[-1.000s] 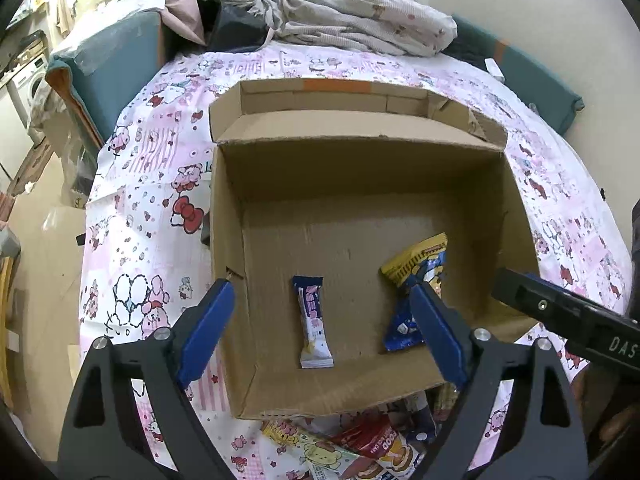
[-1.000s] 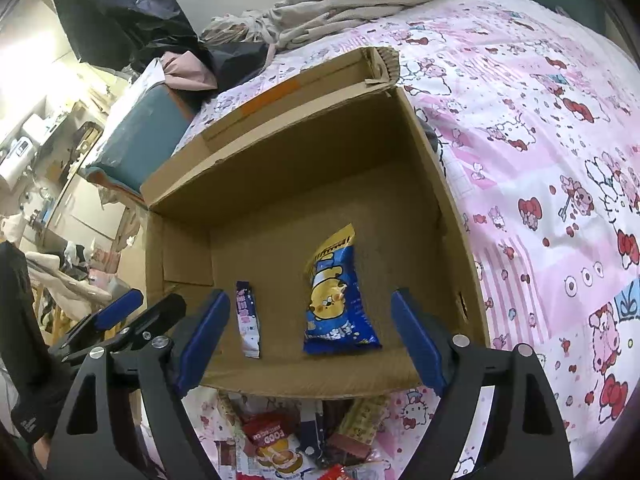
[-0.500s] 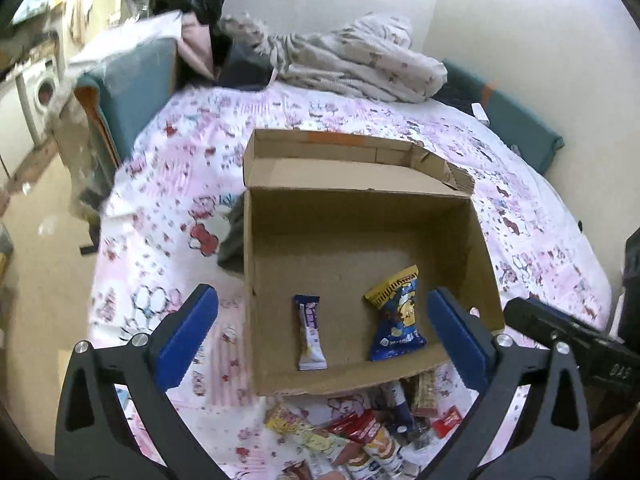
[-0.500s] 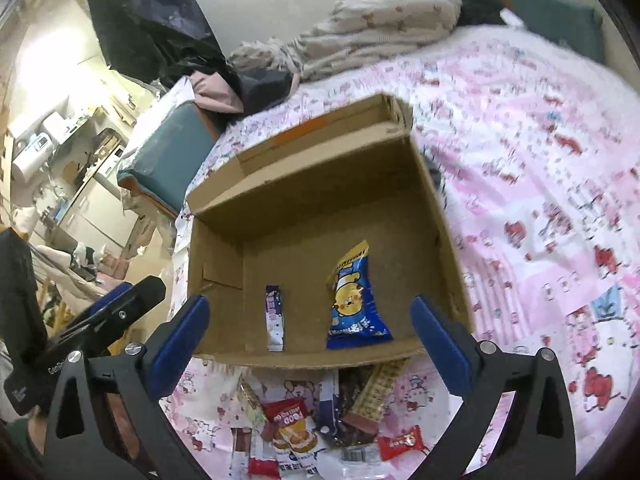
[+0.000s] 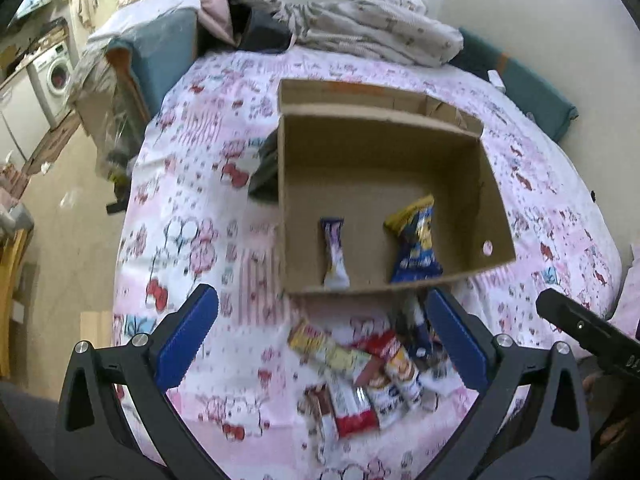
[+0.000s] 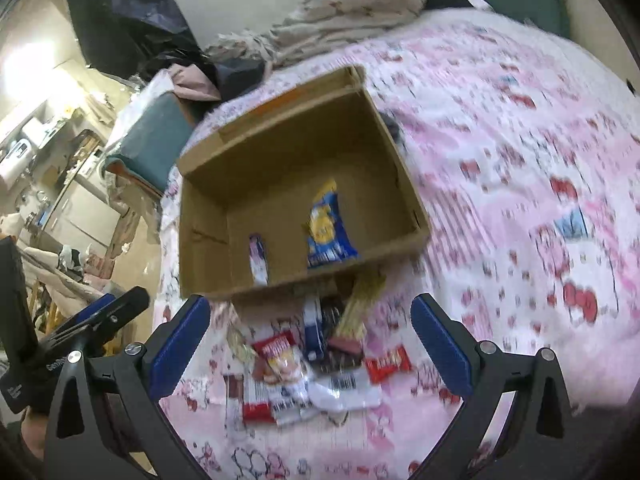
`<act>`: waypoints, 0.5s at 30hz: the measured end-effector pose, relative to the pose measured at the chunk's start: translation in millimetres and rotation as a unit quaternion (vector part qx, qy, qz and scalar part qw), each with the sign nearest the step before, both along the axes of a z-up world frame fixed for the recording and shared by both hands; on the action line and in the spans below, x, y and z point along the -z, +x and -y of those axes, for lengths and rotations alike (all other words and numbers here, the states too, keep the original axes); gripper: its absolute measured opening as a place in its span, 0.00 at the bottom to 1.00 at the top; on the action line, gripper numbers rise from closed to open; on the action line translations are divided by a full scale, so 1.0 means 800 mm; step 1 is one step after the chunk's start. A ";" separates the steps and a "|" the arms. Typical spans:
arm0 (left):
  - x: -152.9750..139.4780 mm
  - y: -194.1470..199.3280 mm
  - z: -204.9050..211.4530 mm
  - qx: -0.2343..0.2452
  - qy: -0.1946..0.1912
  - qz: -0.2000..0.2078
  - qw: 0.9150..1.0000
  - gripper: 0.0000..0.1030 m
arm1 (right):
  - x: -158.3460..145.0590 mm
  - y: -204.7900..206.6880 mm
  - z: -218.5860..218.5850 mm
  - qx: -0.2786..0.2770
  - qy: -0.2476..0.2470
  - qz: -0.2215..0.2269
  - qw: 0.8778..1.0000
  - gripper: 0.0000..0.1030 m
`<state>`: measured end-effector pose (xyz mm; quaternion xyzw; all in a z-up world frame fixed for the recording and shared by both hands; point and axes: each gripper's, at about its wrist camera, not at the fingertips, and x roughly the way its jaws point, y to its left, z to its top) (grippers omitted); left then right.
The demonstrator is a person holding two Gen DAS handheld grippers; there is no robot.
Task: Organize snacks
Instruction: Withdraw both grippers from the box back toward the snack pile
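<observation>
— Where are the snacks?

— Two lie in the cardboard box (image 5: 492, 184) on the bed (image 5: 192, 216): a slim bar (image 5: 334, 252) left, a blue-and-yellow packet (image 5: 416, 240) right. A loose pile of snacks (image 5: 360, 372) sits just near the box.

— The grippers?

— Left hand-held gripper (image 5: 320, 340) and right hand-held gripper (image 6: 310, 344) spread wide, empty, above the pile.

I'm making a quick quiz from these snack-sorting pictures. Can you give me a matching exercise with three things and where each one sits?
Things:
1. blue and yellow bag
2. red wrapper
3. crumpled blanket

Places:
A. at the far end of the bed
B. inside the cardboard box
C. on the sheet in front of the box

Pairs: 1-B, 2-C, 3-A
</observation>
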<state>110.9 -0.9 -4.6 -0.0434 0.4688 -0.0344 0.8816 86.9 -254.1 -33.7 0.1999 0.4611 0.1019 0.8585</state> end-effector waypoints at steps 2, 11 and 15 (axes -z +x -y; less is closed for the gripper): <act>0.007 -0.008 -0.004 -0.007 -0.005 -0.013 1.000 1.00 | 0.011 -0.005 -0.001 -0.003 0.002 -0.015 1.000 1.00; 0.028 -0.026 -0.009 -0.024 0.000 -0.043 0.999 1.00 | 0.039 -0.009 -0.008 -0.014 0.004 -0.063 0.998 1.00; 0.036 -0.027 -0.010 -0.029 0.006 -0.056 0.998 1.00 | 0.047 -0.007 -0.010 -0.019 0.007 -0.082 0.996 1.00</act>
